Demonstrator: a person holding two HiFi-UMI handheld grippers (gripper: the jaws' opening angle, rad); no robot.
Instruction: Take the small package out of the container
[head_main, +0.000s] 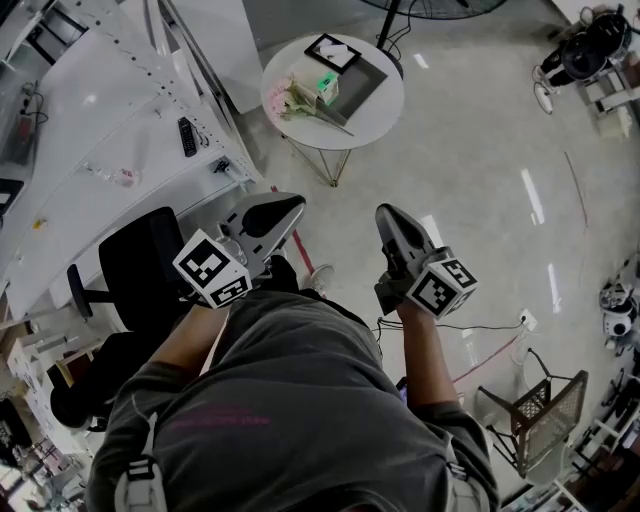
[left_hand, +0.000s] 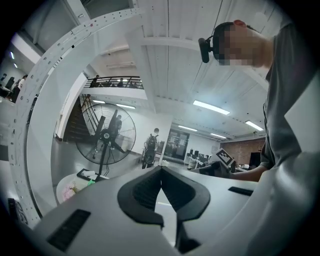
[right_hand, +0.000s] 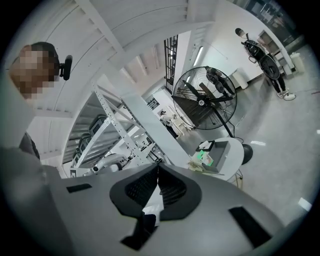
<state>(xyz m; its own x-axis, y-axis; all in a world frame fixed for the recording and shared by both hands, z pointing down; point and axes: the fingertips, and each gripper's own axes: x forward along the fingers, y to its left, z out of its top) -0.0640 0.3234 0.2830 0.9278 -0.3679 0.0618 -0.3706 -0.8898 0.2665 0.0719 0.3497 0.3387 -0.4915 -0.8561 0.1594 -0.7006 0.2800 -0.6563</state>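
Note:
A round white table (head_main: 385, 115) stands well ahead of me on the floor. On it lies a flat grey container (head_main: 358, 84) with a small green-and-white package (head_main: 326, 84) at its left edge. The right gripper view shows the same package (right_hand: 203, 156) and container (right_hand: 223, 151) far off. My left gripper (head_main: 289, 208) and right gripper (head_main: 386, 213) are held close to the person's body, far short of the table. Both are shut, tips touching, with nothing between them, as seen in the left gripper (left_hand: 161, 168) and right gripper (right_hand: 158, 166) views.
A black-framed tablet (head_main: 333, 51) and pale pink wrapped items (head_main: 292, 101) share the table. A long white bench (head_main: 90, 130) and a black office chair (head_main: 140, 262) lie to the left. A large floor fan (right_hand: 206, 98) stands behind the table, and a wire basket (head_main: 548, 408) sits at lower right.

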